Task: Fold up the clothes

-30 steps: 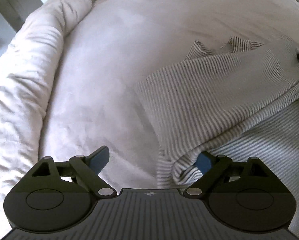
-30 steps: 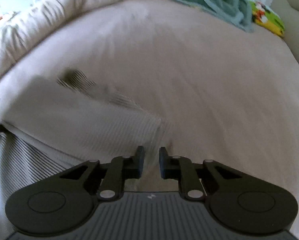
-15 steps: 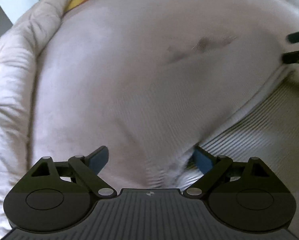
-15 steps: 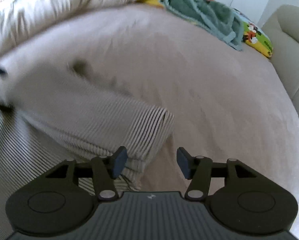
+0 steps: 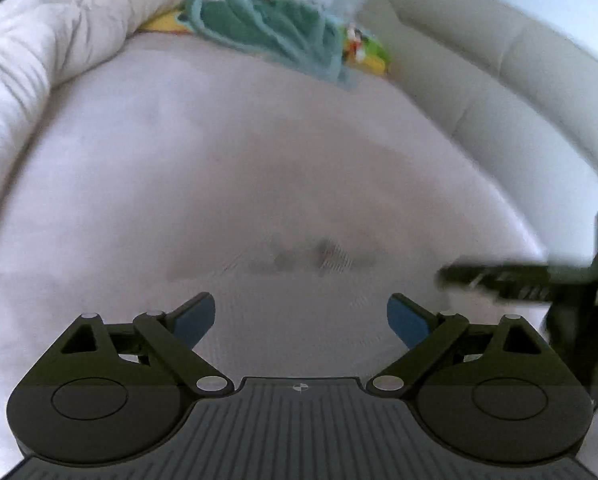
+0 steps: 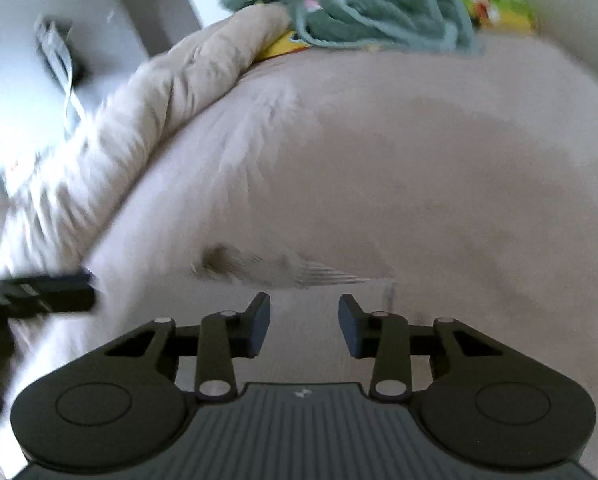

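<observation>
Pale bed (image 5: 259, 152), sofa (image 5: 499, 92) in left view only, both claws gaping

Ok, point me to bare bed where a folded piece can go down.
The widest bare patch is the middle of the bed sheet, between the rolled duvet on the left, the sofa on the right and the striped garment just ahead of the tongs. The far end is crowded: a green blanket heaped over something yellow.
</observation>
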Motion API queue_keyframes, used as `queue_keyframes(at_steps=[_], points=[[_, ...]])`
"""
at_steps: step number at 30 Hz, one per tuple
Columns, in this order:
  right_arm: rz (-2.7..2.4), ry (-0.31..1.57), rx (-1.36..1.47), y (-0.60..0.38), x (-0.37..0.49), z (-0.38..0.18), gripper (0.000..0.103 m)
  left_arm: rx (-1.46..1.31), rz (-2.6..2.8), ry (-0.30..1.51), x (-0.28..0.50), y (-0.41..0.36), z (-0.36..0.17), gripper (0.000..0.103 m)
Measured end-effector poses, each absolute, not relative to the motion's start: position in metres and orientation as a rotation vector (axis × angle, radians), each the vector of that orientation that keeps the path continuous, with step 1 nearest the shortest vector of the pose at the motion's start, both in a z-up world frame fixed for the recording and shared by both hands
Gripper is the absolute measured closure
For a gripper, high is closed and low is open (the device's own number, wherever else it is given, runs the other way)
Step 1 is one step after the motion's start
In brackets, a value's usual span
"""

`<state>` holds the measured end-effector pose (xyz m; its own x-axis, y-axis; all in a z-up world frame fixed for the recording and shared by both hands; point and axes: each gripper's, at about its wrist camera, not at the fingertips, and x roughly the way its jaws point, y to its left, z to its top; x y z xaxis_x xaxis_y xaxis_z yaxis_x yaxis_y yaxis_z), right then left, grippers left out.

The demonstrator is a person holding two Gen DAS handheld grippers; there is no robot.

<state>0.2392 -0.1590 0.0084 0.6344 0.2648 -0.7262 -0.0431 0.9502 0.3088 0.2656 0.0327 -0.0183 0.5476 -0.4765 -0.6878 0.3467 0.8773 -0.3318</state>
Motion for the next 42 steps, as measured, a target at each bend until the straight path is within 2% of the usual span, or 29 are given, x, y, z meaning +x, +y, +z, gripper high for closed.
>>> queue_keyframes(at_steps=[1, 3, 5, 6, 8, 10, 15, 20, 22, 24, 25, 26, 28, 31, 34, 37, 40, 42], points=[[0.179, 0.878, 0.296, -0.158, 0.248, 0.0, 0.066, -0.157, -0.461, 0.885, 0.273, 0.027, -0.029, 0.039], [0.172, 0.91, 0.283, -0.155, 0.262, -0.02, 0.066, -0.146, -0.386, 0.958, 0.285, 0.024, -0.057, 0.051], [0.157, 0.956, 0.203, -0.151, 0.27, -0.044, 0.074, -0.134, -0.315, 1.022, 0.293, 0.027, -0.081, 0.074], [0.163, 0.948, 0.186, -0.149, 0.27, -0.041, 0.074, -0.135, -0.301, 1.025, 0.296, 0.034, -0.087, 0.087], [0.177, 0.928, 0.154, -0.146, 0.268, -0.034, 0.074, -0.192, -0.309, 1.025, 0.296, 0.043, -0.081, 0.087], [0.191, 0.907, 0.123, -0.142, 0.266, -0.026, 0.074, -0.218, -0.333, 1.005, 0.294, 0.046, -0.068, 0.065], [0.216, 0.874, 0.003, -0.126, 0.283, -0.014, 0.074, 0.038, -0.323, 0.935, 0.31, 0.018, -0.051, 0.063], [0.244, 0.951, -0.094, -0.105, 0.319, -0.03, 0.073, 0.137, -0.352, 1.034, 0.342, -0.009, -0.078, 0.061], [0.237, 0.979, -0.114, -0.102, 0.327, -0.039, 0.073, 0.157, -0.333, 1.048, 0.352, -0.011, -0.087, 0.055], [0.21, 0.981, -0.123, -0.104, 0.33, -0.046, 0.069, 0.159, -0.31, 1.057, 0.361, -0.009, -0.091, 0.045], [0.2, 0.982, -0.106, -0.107, 0.331, -0.048, 0.063, 0.16, -0.305, 1.059, 0.363, -0.008, -0.092, 0.042], [0.191, 0.984, -0.093, -0.111, 0.332, -0.05, 0.06, 0.16, -0.306, 1.063, 0.365, -0.007, -0.093, 0.041], [0.185, 0.982, -0.057, -0.115, 0.333, -0.05, 0.06, 0.168, -0.314, 1.068, 0.369, -0.01, -0.094, 0.039], [0.204, 0.927, -0.018, -0.111, 0.329, -0.037, 0.074, 0.174, -0.324, 1.075, 0.376, -0.01, -0.094, 0.037], [0.252, 0.933, 0.041, -0.106, 0.337, -0.036, 0.074, 0.169, -0.322, 1.081, 0.38, -0.01, -0.096, 0.035], [0.203, 0.983, -0.012, -0.1, 0.352, -0.059, 0.074, 0.153, -0.317, 1.082, 0.382, -0.011, -0.099, 0.033], [0.183, 0.989, 0.077, -0.111, 0.356, -0.06, 0.073, 0.097, -0.308, 1.081, 0.377, -0.001, -0.093, 0.033], [0.162, 0.913, 0.122, -0.121, 0.343, -0.039, 0.073, 0.005, -0.283, 1.064, 0.37, 0.018, -0.078, 0.036]])
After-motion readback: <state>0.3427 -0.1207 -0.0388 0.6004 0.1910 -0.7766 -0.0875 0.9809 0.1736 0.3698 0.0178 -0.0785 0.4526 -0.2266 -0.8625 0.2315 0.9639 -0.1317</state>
